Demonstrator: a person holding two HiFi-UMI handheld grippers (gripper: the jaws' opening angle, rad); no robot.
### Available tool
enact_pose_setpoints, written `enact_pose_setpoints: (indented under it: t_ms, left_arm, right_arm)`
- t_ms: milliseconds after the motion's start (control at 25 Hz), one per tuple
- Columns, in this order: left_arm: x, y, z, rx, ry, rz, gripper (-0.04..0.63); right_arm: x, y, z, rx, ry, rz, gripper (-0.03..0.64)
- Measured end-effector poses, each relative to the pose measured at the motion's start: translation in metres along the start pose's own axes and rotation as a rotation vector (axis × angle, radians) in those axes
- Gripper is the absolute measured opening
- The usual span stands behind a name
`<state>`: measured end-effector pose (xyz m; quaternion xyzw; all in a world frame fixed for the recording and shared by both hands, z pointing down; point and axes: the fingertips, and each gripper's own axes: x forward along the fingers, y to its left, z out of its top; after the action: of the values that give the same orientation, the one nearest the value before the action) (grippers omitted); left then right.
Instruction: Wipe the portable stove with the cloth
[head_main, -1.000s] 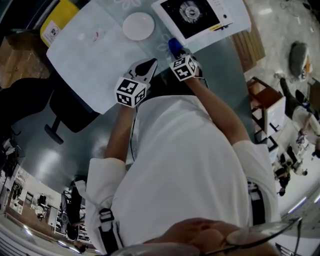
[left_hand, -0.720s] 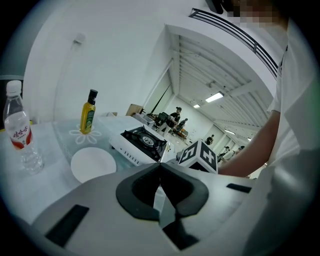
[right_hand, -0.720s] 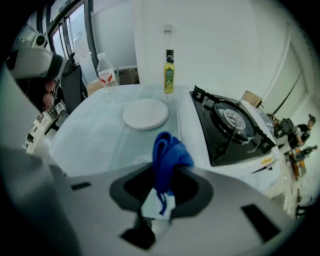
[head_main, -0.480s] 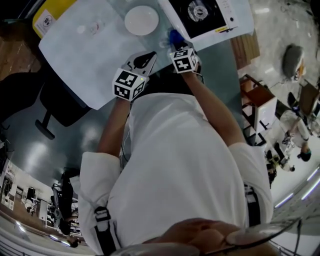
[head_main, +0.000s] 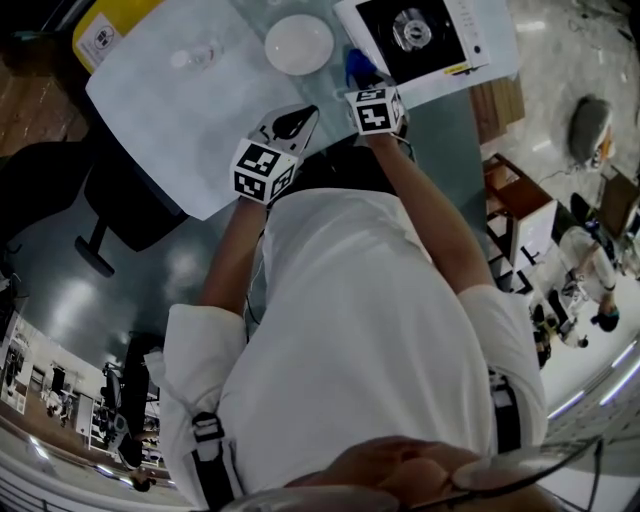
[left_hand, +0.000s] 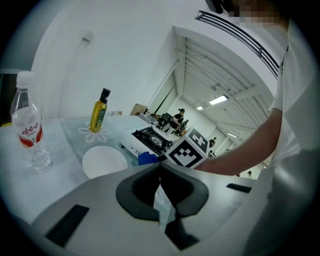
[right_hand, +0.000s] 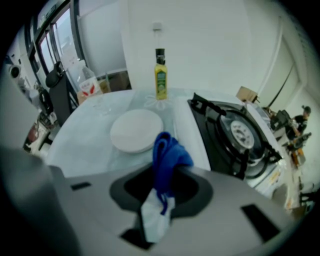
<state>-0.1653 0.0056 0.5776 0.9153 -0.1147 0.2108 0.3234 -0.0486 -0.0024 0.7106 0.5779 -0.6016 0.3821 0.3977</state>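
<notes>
Cloth (right_hand: 169, 152) clamped by jaws of right gripper (right_hand: 159, 192), lower end hidden; left gripper (left_hand: 160, 187) jaws closed, empty.

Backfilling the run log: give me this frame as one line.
phase: approach | right claw: shut on blue cloth | left claw: shut, empty | stove: just right of cloth | plate: beyond cloth

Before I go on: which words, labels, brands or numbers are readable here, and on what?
Nothing reads clearly.
Water bottle: red label, white characters, too blurred.
Oil bottle: yellow-green label, too small.
Yellow container: round sticker, unreadable.
Portable stove: yellow strip, panel marks, too small.
Blue cloth: no print.
</notes>
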Motion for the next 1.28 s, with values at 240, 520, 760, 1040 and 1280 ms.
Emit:
enact_pose_setpoints:
  t_ms: [240, 520, 760, 1040, 1280]
  left_arm:
    - [-0.007, 0.011, 0.008, -0.007, -0.005, 0.012, 0.032]
    - [-0.017, 0.025, 0.017, -0.010, -0.026, 0.037, 0.032]
    - [-0.018, 0.032, 0.019, -0.025, -0.030, 0.046, 0.032]
    - [-0.026, 0.040, 0.019, -0.035, -0.034, 0.056, 0.032]
    - [-0.029, 0.041, 0.019, -0.026, -0.034, 0.054, 0.032]
  right_arm:
    - [0.011, 0.000, 0.032, 0.019, -0.023, 0.001, 0.104]
    - [0.024, 0.002, 0.067, 0.024, -0.049, 0.010, 0.104]
    - [0.031, -0.003, 0.088, 0.009, -0.051, 0.002, 0.104]
    - [0.038, -0.002, 0.114, -0.013, -0.061, -0.001, 0.104]
    - [0.036, 0.001, 0.145, -0.039, -0.105, 0.017, 0.106]
